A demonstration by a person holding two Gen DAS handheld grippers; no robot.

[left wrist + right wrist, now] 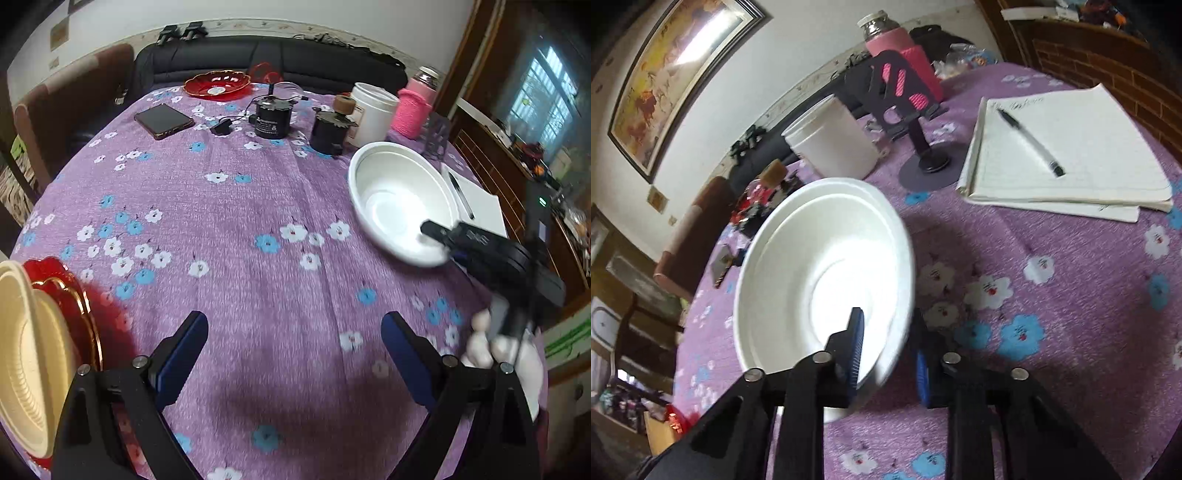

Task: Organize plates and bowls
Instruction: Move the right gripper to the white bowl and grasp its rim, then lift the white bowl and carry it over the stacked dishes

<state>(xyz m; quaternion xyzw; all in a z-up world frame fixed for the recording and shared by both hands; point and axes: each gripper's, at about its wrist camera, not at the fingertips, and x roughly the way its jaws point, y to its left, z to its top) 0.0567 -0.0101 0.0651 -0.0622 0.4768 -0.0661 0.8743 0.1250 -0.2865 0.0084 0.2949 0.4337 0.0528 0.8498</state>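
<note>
Bowl [827,273] rim is sitting between the right gripper [886,350] pads, pinched for lifting, low middle. Left gripper [293,350] is hanging open, empty, bottom of frame.

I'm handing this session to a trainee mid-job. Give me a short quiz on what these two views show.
1. True or false: the left gripper holds a plate.
2. Which part of the white bowl sits between the right gripper's fingers? A) its rim B) its base C) nothing
3. Fill in: the pen lies on the ____.

Key:
1. False. Its jaws stand wide apart over bare tablecloth.
2. A. One finger is inside the bowl and one outside, straddling the near rim.
3. Notepad, beside the bowl.
</note>
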